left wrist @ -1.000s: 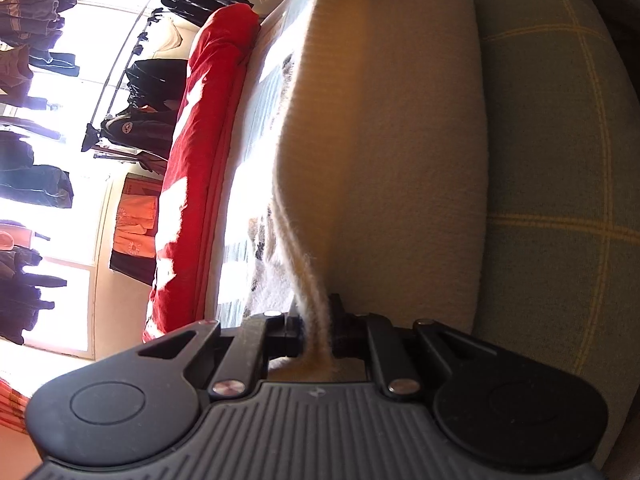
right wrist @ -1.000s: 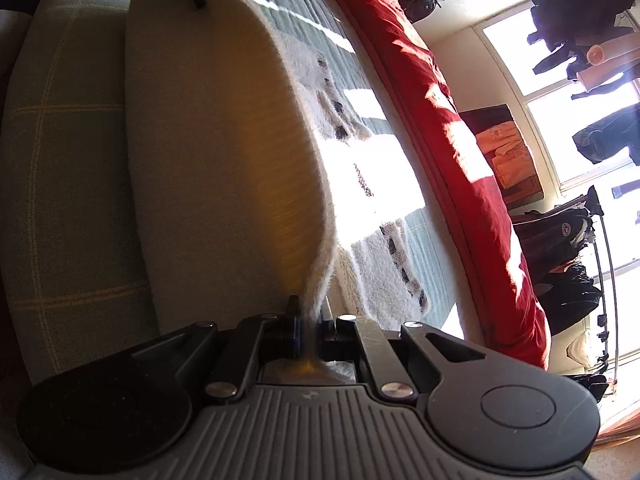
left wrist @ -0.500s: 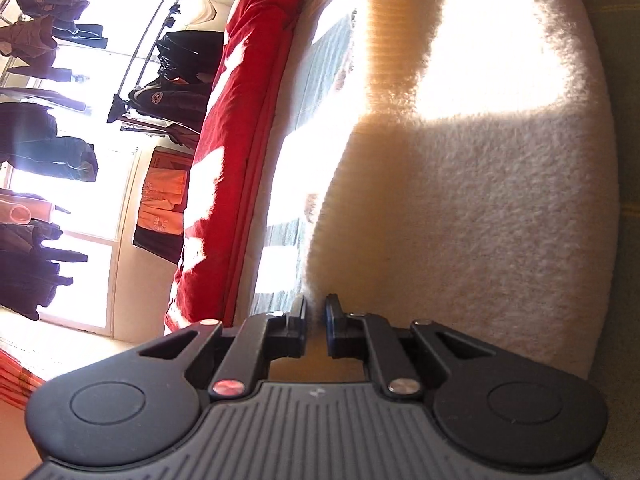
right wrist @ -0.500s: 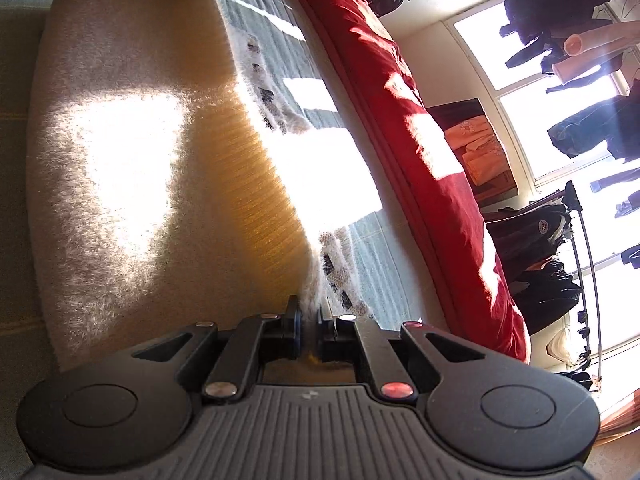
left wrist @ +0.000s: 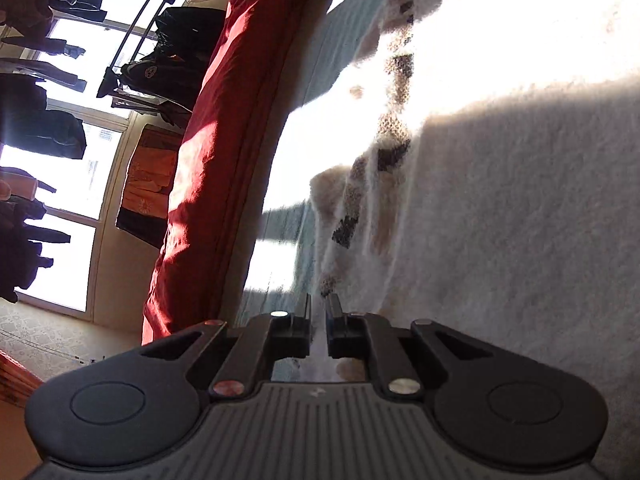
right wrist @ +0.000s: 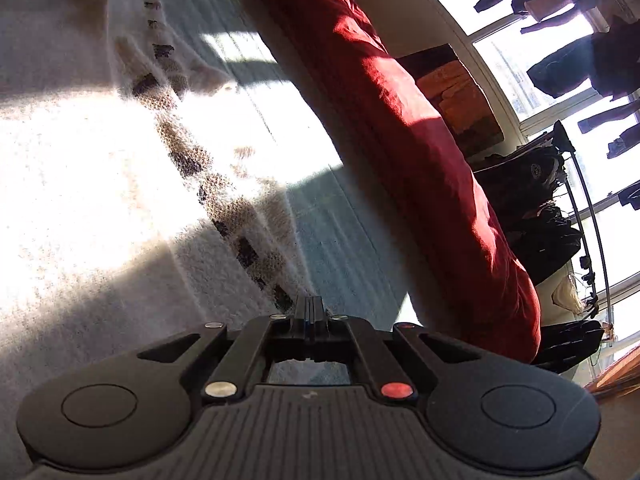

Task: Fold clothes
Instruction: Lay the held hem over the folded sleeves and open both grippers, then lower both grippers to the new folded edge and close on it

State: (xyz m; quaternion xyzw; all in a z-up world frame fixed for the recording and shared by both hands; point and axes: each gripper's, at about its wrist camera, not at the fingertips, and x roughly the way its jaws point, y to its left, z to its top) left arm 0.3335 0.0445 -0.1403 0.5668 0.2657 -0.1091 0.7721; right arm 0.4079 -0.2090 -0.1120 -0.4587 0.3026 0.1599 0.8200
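Left gripper [left wrist: 318, 308] jaws opening, narrow gap, nothing pinched. Right gripper [right wrist: 314, 312] sitting closed, empty. Cream sweater [left wrist: 500, 220] lying centre-right, touching left fingertips.

Left claw [left wrist: 318, 316], right claw [right wrist: 314, 314]: black plastic, ribbed grey base, round side discs, silver and red screws.

Sun through tall windows [left wrist: 60, 208] falls across the bed [right wrist: 352, 248]; a red duvet [left wrist: 224, 128] lies alongside.
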